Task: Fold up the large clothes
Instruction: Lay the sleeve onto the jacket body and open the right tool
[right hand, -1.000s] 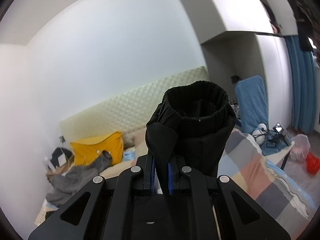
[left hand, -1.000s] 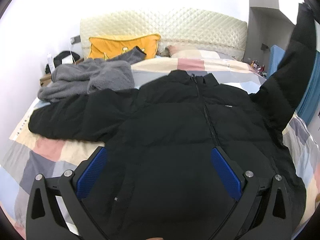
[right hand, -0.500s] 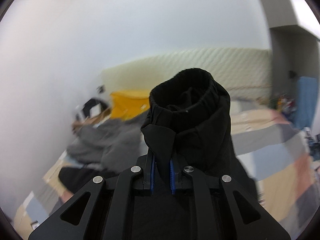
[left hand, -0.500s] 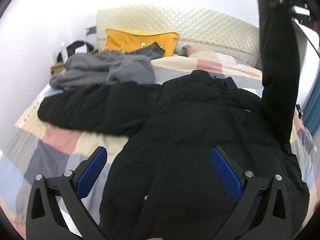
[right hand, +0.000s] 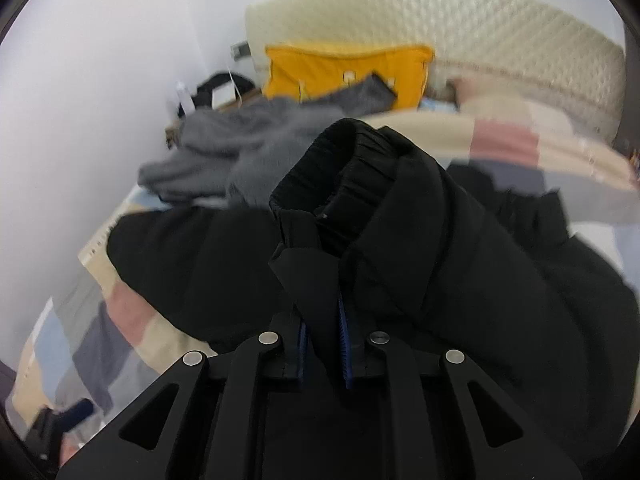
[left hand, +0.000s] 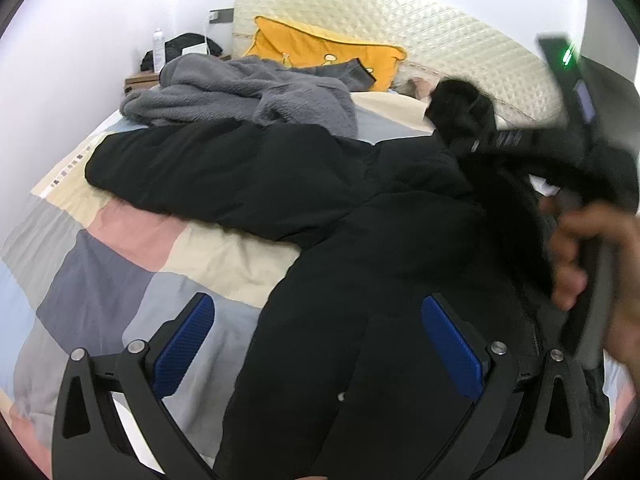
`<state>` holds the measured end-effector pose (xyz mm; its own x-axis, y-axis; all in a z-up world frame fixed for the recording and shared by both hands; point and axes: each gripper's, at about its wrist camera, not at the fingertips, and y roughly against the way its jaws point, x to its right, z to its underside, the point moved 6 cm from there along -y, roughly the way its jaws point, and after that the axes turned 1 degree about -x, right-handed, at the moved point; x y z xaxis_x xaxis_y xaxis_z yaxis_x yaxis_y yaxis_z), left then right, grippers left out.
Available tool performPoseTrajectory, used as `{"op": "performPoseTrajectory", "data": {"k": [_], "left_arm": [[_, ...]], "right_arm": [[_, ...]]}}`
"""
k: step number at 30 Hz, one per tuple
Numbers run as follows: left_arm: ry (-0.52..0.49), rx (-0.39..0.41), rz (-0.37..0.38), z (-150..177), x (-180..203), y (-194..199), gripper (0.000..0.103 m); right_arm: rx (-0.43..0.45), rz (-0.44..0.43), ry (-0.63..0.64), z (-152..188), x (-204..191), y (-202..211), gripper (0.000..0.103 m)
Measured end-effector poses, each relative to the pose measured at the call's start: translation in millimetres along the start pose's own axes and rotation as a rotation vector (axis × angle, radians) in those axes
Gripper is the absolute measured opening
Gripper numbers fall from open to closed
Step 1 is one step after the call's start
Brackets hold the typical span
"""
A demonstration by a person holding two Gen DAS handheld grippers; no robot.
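A black puffer jacket [left hand: 360, 240] lies face up on the checked bedspread [left hand: 120, 264], its left sleeve [left hand: 192, 168] stretched out to the left. My left gripper [left hand: 316, 332] is open and empty, low over the jacket's hem. My right gripper [right hand: 322, 332] is shut on the jacket's other sleeve near its ribbed cuff [right hand: 340, 176] and holds it over the jacket's body. In the left wrist view that cuff [left hand: 460, 112] and the right gripper [left hand: 492, 140] show at the upper right, blurred, with a hand [left hand: 580, 248] below.
A grey fleece garment [left hand: 248, 92] lies heaped behind the jacket. A yellow pillow [left hand: 320, 52] leans on the cream quilted headboard [left hand: 420, 40]. A bedside table with a bottle [left hand: 159, 46] stands at the far left by the white wall.
My right gripper has swung the held sleeve down from high in the air and leftward over the jacket's body. My left gripper has shifted left along the hem, still open.
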<state>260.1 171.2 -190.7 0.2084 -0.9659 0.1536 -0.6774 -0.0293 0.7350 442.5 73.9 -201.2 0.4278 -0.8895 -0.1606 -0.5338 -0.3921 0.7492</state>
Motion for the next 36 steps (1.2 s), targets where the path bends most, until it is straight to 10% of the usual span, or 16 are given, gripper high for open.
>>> {"op": "performPoseTrajectory", "data": {"k": [8, 14, 25, 36], "left_arm": [[0.026, -0.039, 0.009, 5, -6, -20, 0.103], [0.068, -0.129, 0.01, 13, -9, -47, 0.103], [0.028, -0.086, 0.012, 12, 3, -34, 0.103], [-0.043, -0.058, 0.062, 20, 37, -16, 0.103]], "right_arm": [[-0.158, 0.051, 0.073, 45, -3, -60, 0.015], [-0.169, 0.007, 0.155, 51, -22, -50, 0.069], [0.058, 0.088, 0.18, 32, 19, 83, 0.07], [0.091, 0.278, -0.043, 125, 162, 168, 0.072]]}}
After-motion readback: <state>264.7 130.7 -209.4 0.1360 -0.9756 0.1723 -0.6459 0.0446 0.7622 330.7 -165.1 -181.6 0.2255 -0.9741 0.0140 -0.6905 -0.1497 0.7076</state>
